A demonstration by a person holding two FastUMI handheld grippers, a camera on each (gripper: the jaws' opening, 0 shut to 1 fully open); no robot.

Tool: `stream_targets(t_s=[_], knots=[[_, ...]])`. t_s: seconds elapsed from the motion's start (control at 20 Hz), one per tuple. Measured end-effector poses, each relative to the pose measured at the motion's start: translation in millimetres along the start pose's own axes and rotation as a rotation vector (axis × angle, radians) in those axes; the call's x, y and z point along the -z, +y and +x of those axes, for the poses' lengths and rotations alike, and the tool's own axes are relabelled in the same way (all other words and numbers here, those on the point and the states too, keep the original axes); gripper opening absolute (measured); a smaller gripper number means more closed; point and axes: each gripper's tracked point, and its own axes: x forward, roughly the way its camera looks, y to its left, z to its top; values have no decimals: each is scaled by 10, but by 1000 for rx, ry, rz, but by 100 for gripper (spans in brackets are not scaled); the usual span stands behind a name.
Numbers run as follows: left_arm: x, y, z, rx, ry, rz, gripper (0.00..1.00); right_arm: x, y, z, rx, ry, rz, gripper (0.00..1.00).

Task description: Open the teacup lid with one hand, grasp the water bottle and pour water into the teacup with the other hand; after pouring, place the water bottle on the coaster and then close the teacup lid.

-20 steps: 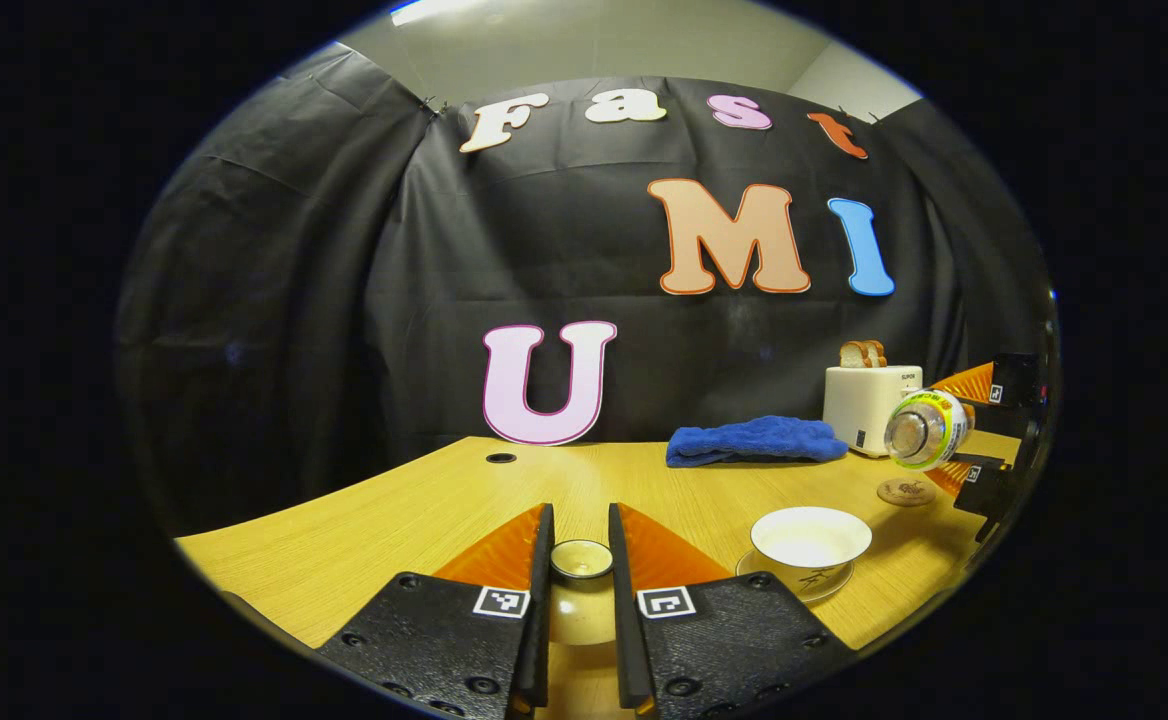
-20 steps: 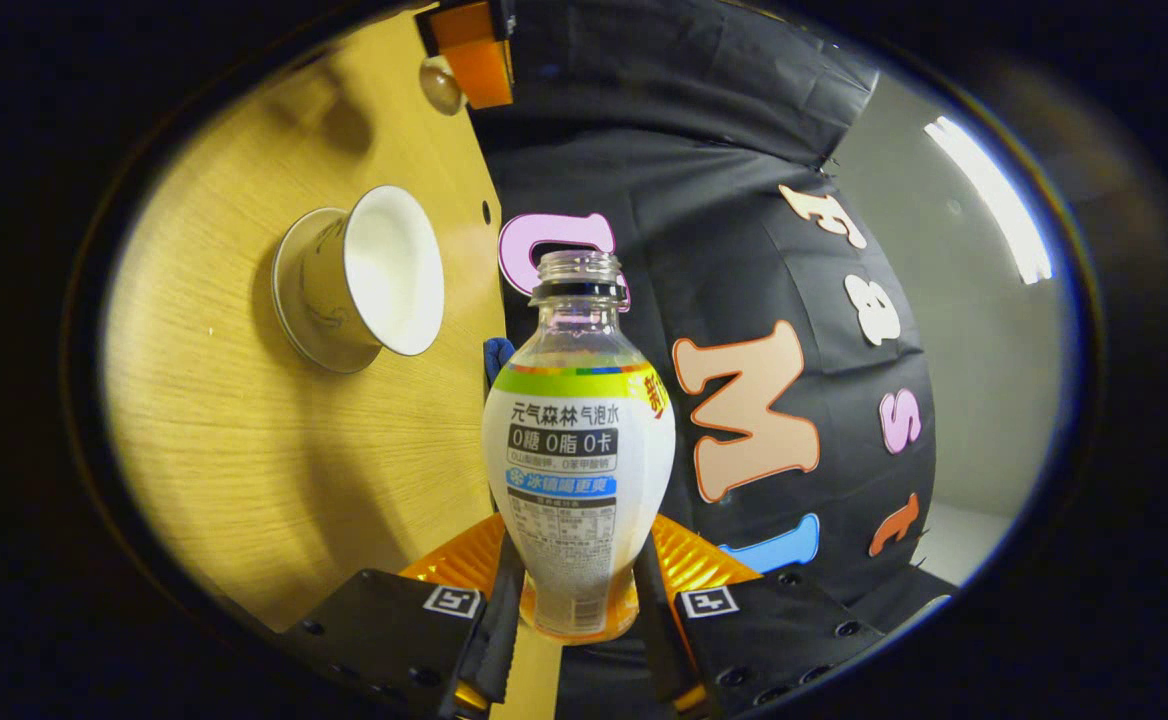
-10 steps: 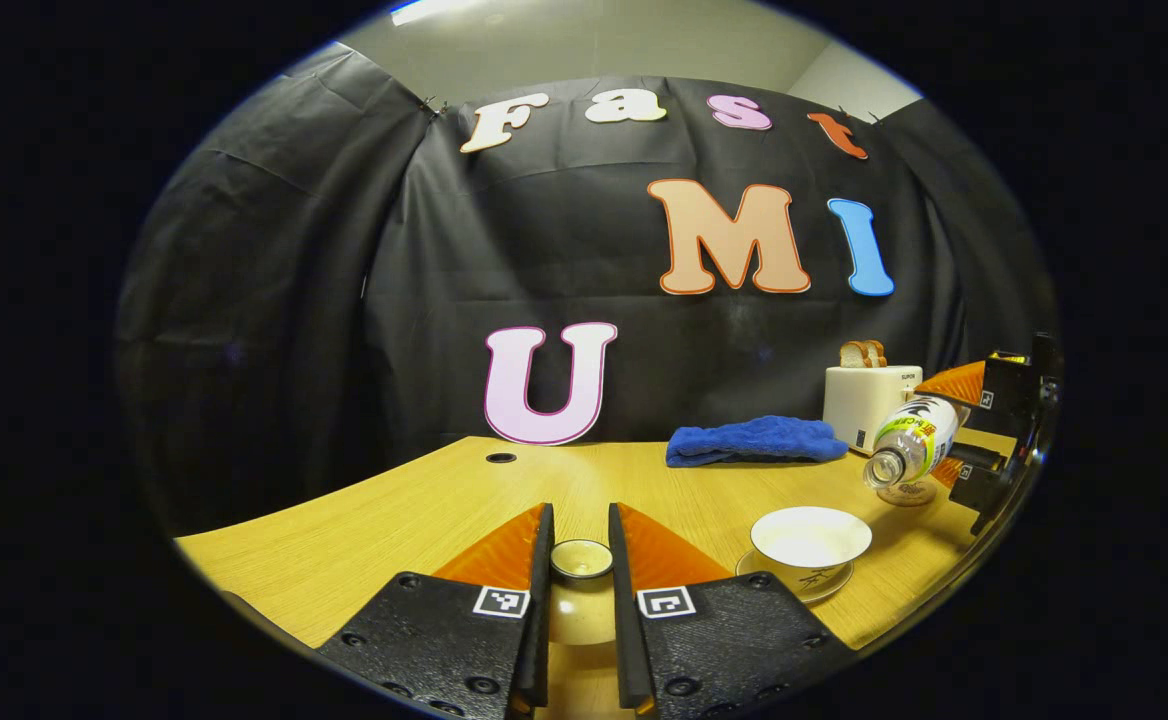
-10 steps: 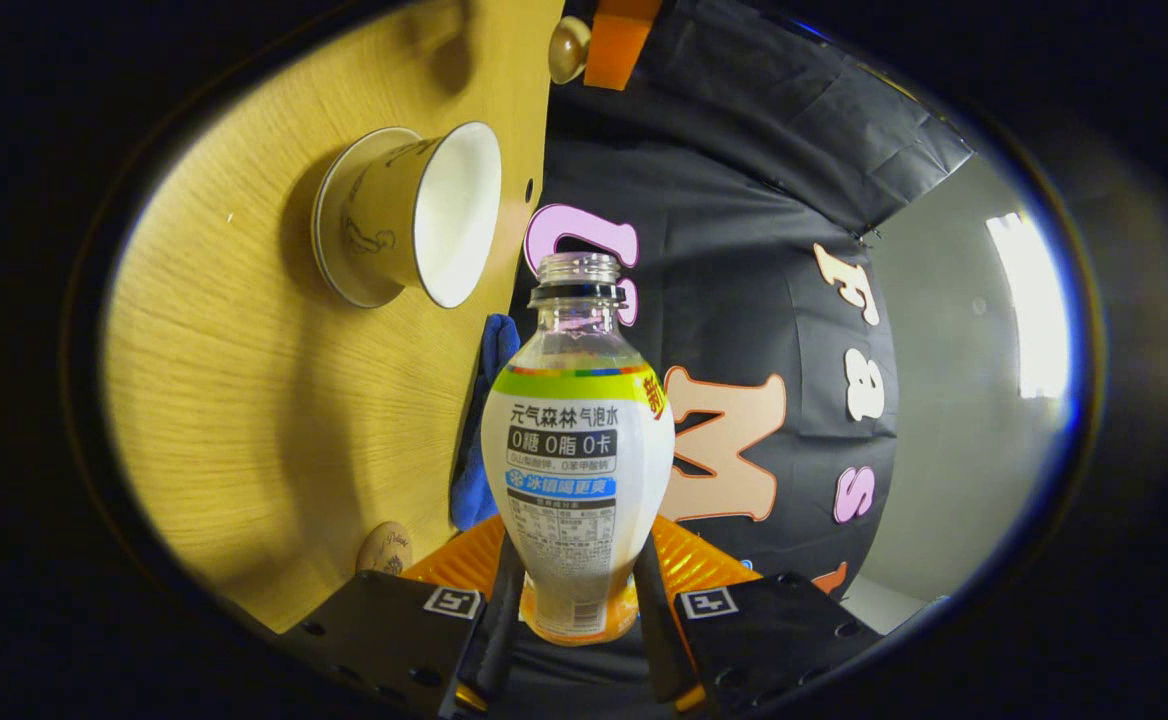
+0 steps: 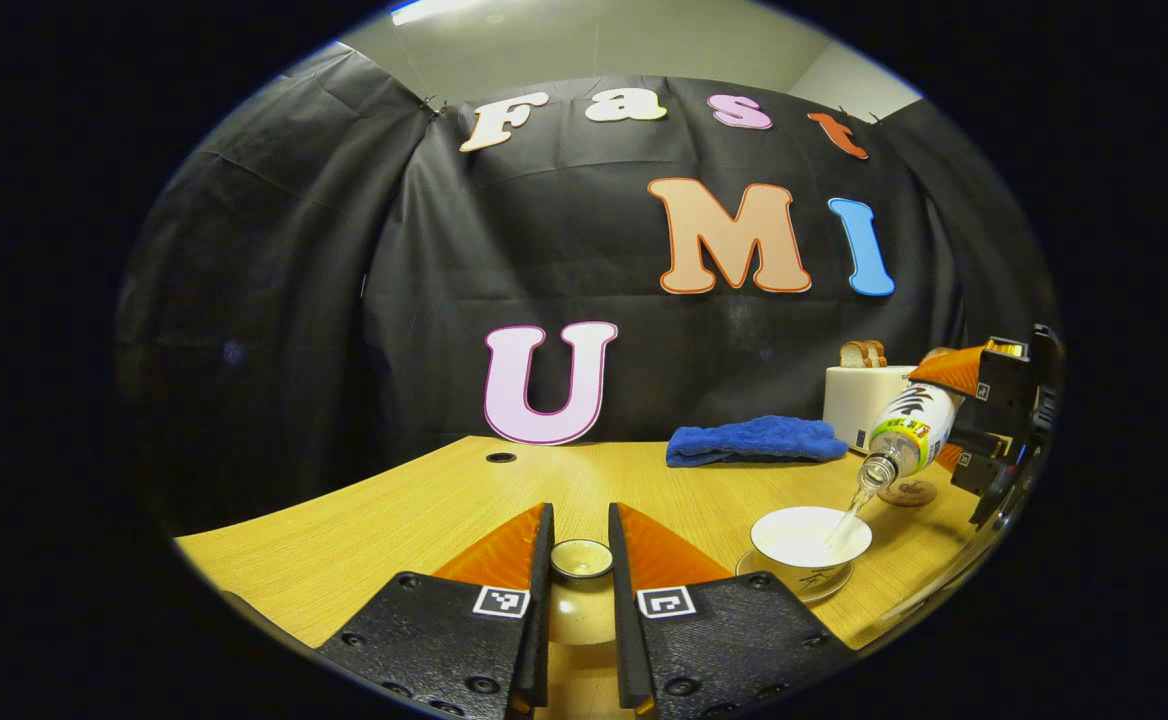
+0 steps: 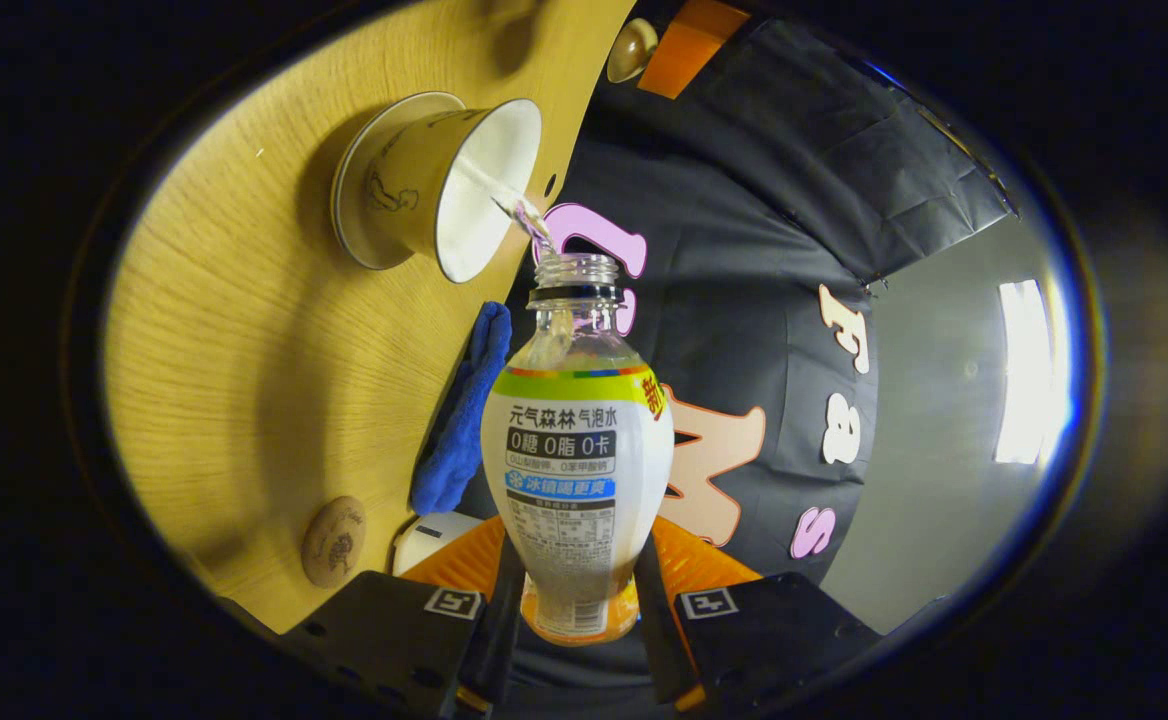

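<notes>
Water bottle, light thin plastic, slick, pinched low in right gripper, tipped streaming into fragile teacup near table's right edge; left gripper clamping lid.

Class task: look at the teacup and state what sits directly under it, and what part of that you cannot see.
A saucer sits under the teacup; just its rim shows. Its centre is covered by the cup. The saucer rests on the wooden table.
</notes>
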Motion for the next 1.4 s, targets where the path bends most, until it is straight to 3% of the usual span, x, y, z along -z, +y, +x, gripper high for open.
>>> stream_targets(t_s=[0.6,0.85,0.95,1.1,1.3,1.35,1.4], knots=[[4,-2,-1,0,2,0,24,27,-106,53,72,-12,-75,58],[7,4,-1,0,2,0,24,35,-92,57,55,-11,-55,57],[15,5,-6,1,2,0,25,29,15,39,-12,1,46,54],[12,4,-1,0,2,0,25,17,217,4,-127,34,287,61],[19,4,1,0,1,0,25,-65,510,-75,-270,82,664,53],[22,3,1,0,1,0,25,-85,547,-89,-289,86,764,54],[26,-1,4,0,1,0,25,-92,557,-111,-302,89,856,62]])
